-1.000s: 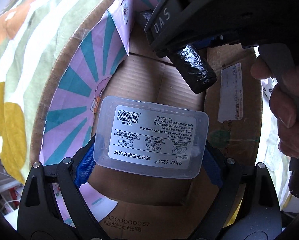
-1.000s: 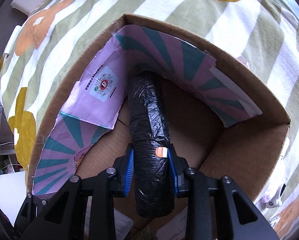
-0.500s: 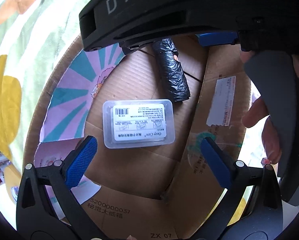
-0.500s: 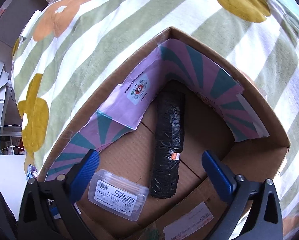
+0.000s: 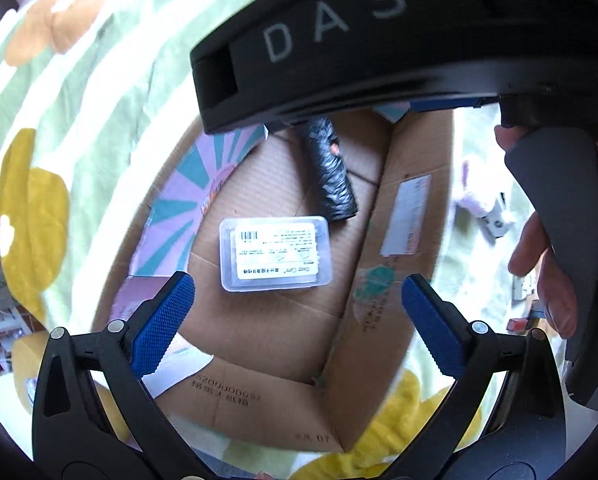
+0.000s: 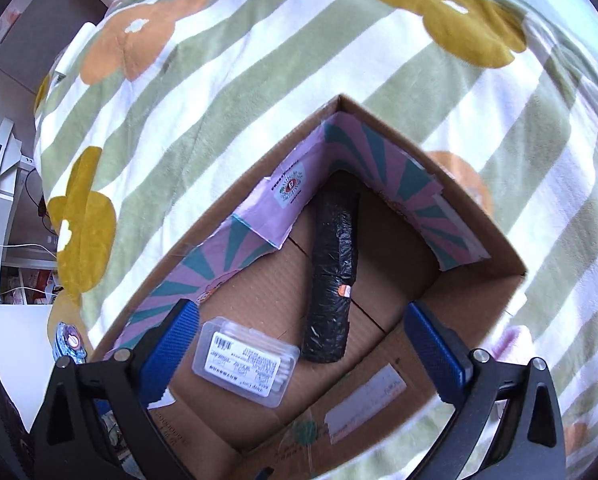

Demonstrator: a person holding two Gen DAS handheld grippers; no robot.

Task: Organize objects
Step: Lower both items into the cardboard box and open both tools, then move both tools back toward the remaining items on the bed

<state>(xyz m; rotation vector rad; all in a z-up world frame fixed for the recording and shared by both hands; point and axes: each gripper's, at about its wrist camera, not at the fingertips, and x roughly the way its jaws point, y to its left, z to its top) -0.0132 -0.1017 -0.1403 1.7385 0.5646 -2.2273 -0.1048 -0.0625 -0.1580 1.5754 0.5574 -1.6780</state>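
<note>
**Two items laid in the cardboard box, both grippers released**

Two objects are seen on the floor of the open cardboard box (image 6: 475, 280): a clear plastic case of dental floss picks (image 6: 246, 361) and a black roll of bin bags (image 6: 333, 280). The case is laid flat with its white barcoded label facing up, near the left side of the box in the right wrist view. The roll is stretched from the far corner toward the middle, its near end just beside the case; whether they touch cannot be told. A small orange sticker is carried on the roll.

The left gripper (image 5: 297, 314) is held above the box, blue fingers (image 5: 165, 322) spread wide and nothing between them, the case (image 5: 275, 254) lying free below. The right gripper (image 6: 303, 340) is likewise held wide apart and empty above the box. In the left wrist view its black body, marked "DAS", is spread across the top, with the right hand (image 5: 547, 264) wrapped on the grey trigger.

The inner walls of the box are lined with purple and teal striped paper (image 6: 227, 252). The box is rested on a green-and-white striped blanket (image 6: 259, 60) with yellow and orange flowers.
</note>
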